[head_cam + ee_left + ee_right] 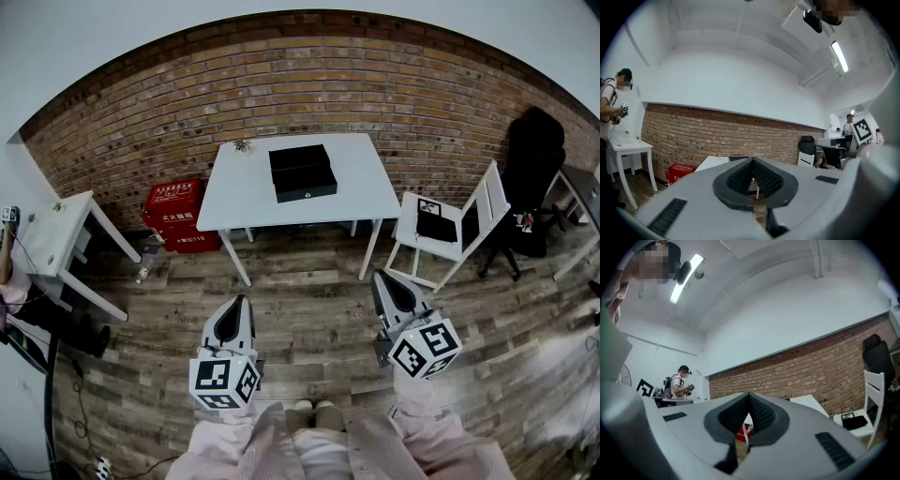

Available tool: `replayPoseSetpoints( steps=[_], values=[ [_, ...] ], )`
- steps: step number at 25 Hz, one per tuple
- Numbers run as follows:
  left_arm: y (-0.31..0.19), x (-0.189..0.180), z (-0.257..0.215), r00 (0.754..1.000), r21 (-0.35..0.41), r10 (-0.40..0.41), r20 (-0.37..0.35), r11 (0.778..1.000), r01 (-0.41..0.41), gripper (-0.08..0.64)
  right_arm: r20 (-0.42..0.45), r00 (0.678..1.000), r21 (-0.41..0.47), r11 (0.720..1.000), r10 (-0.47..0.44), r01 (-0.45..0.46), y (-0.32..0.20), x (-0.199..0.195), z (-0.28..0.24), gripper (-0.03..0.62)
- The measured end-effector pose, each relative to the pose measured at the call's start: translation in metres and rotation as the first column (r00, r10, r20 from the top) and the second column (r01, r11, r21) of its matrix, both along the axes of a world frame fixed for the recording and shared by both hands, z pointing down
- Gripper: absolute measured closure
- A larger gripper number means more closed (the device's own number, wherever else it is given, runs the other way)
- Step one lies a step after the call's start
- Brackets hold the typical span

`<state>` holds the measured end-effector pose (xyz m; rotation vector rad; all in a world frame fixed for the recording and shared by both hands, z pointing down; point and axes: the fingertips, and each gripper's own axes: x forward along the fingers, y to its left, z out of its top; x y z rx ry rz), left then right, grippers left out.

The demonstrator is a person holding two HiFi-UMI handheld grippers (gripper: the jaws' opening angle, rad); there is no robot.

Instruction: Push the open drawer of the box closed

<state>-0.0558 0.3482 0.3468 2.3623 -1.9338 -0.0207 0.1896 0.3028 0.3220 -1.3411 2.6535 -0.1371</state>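
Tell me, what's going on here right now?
A person stands on the wood floor, well back from the white table carrying the black box. They hold a left tool and a right tool out in front, both shut with nothing between the jaws. Neither touches the box, so the push hasn't started.

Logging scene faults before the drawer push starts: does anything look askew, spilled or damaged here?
Nothing stands out. The black box sits flat on the white table and nothing is spilled. The left gripper and right gripper have their jaws shut, well short of the table.
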Motion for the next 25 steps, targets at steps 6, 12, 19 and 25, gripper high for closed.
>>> replayPoseSetpoints(
  steps=[6, 12, 19, 25],
  values=[
    [0.001, 0.005, 0.001, 1.000, -0.005, -0.009, -0.004, 1.000, 0.009, 0.565, 0.006, 1.000, 0.006, 1.000, -0.015, 0.015, 0.000, 0.000, 0.001, 0.589],
    [0.001, 0.011, 0.003, 1.000, -0.008, -0.014, -0.008, 1.000, 0.014, 0.565, -0.022, 1.000, 0.001, 1.000, -0.007, 0.007, -0.006, 0.002, 0.009, 0.589],
    [0.000, 0.017, 0.015, 0.999, -0.025, -0.025, -0.020, 0.999, 0.024, 0.565, -0.027, 1.000, -0.036, 0.999, 0.007, -0.008, -0.014, 0.008, 0.023, 0.505],
    [-0.010, 0.013, 0.018, 1.000, -0.043, -0.023, -0.020, 0.999, 0.023, 0.565, -0.021, 1.000, -0.047, 0.999, 0.004, -0.005, -0.026, 0.000, 0.026, 0.463]
  ],
)
